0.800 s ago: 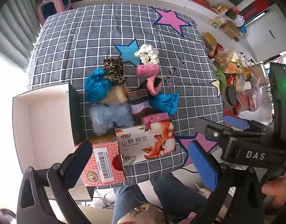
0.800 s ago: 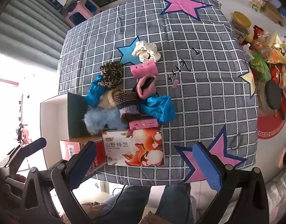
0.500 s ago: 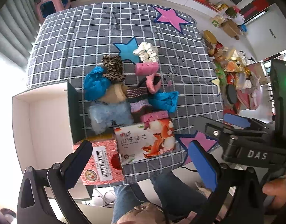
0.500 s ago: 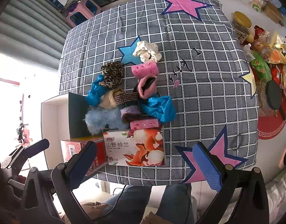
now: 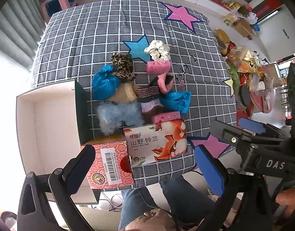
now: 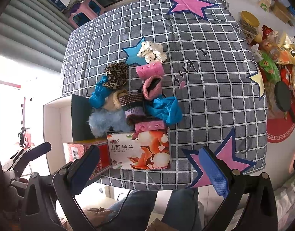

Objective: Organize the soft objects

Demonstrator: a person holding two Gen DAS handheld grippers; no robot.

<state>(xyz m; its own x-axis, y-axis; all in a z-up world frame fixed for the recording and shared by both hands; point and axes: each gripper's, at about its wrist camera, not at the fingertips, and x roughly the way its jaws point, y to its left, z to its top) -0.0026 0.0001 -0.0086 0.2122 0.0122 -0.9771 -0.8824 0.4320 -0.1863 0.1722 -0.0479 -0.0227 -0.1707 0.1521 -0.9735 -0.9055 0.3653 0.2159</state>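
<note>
A matt checked cloth [image 6: 205, 88] is seen beyond the fingers, with fluffy blue fur [image 6: 105, 121], knitted wool [image 6: 132, 104] and a glossy printed carton [image 6: 141, 150] nearer them.

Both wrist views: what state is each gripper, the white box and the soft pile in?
left gripper: open, empty, above the table's near edge
right gripper: open, empty
white box: open, nothing visible inside
tissue pack: lying flat, looks sealed
soft items: heaped on the checked cloth, none boxed
</note>
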